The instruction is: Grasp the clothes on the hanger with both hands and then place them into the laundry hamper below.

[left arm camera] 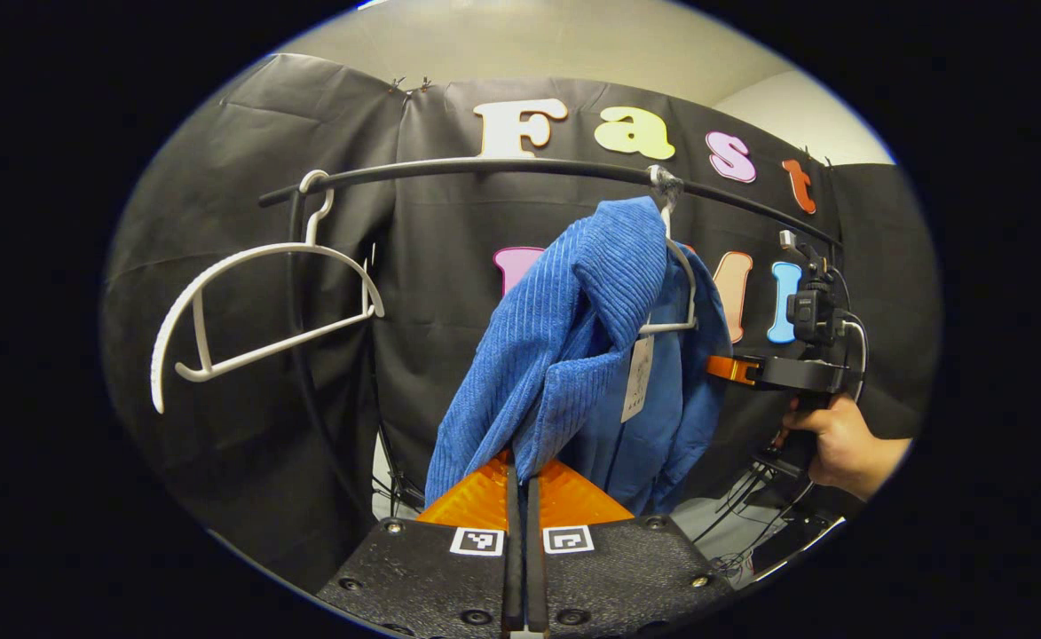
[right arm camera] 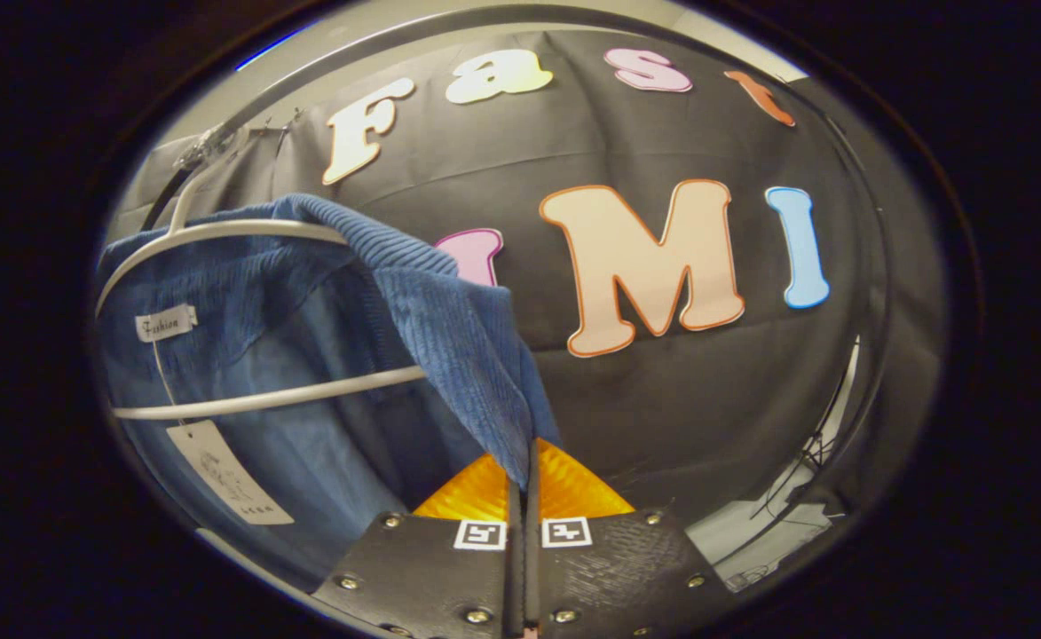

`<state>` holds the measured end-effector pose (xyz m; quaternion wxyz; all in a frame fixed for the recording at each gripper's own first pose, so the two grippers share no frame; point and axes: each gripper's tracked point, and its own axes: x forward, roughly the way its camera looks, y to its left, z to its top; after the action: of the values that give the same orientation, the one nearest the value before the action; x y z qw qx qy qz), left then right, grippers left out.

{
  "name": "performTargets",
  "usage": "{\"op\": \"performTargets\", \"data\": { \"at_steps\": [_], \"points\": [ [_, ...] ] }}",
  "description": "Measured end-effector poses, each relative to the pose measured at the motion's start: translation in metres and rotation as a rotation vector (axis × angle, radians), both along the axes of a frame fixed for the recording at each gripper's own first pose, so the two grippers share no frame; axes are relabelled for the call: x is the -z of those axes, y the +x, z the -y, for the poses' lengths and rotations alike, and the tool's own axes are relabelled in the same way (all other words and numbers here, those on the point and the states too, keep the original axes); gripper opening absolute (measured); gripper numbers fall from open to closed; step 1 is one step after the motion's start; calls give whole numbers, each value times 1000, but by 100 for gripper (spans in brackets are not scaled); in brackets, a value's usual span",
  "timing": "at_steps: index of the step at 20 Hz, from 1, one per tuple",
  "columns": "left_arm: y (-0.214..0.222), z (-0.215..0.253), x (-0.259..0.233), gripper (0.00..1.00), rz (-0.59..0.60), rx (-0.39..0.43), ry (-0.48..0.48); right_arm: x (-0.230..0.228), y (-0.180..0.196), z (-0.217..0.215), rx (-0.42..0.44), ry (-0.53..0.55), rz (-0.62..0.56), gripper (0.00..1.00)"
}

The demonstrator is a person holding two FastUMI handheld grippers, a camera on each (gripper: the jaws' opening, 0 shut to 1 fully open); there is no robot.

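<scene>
So your left gripper has its two fingers pressed together on a low fold of the blue corduroy jacket, the fabric running right down into the pinch at the bottom of the left gripper view. Same deal on the other side: in the right gripper view your right gripper is clamped onto a hanging edge of the jacket, fingers pinched tight with cloth between them. From the left gripper view you can also see the right gripper off to the side, touching the jacket's far edge, with your hand wrapped around its handle. The jacket's hung on a white hanger, bunched and draped unevenly, paper tag dangling in front. That hanger hooks onto a dark curved rail, and there's a second white hanger bare, well apart further along the same rail. In the right gripper view the hanger's bars cross the open inside of the jacket, with a sewn neck label and the tag below.
</scene>
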<state>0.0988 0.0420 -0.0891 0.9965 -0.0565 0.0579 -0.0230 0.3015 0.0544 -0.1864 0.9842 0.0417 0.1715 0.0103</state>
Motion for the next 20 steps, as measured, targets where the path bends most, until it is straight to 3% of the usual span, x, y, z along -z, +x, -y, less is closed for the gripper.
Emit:
{"op": "performTargets", "data": {
  "at_steps": [7,14,18,20],
  "points": [
    [-23,-6,-29,2,-7,-30,4,-46,-6,27,52,-86,109,0],
    [-40,-1,-75,2,88,-28,60,-75,9,45,59,-141,198,3],
    [-38,-15,-77,2,52,-58,-33,-79,23,46,49,-115,206,0],
    [-35,-30,-85,0,65,-100,-24,-79,32,45,36,-111,209,0]
  ]
}}
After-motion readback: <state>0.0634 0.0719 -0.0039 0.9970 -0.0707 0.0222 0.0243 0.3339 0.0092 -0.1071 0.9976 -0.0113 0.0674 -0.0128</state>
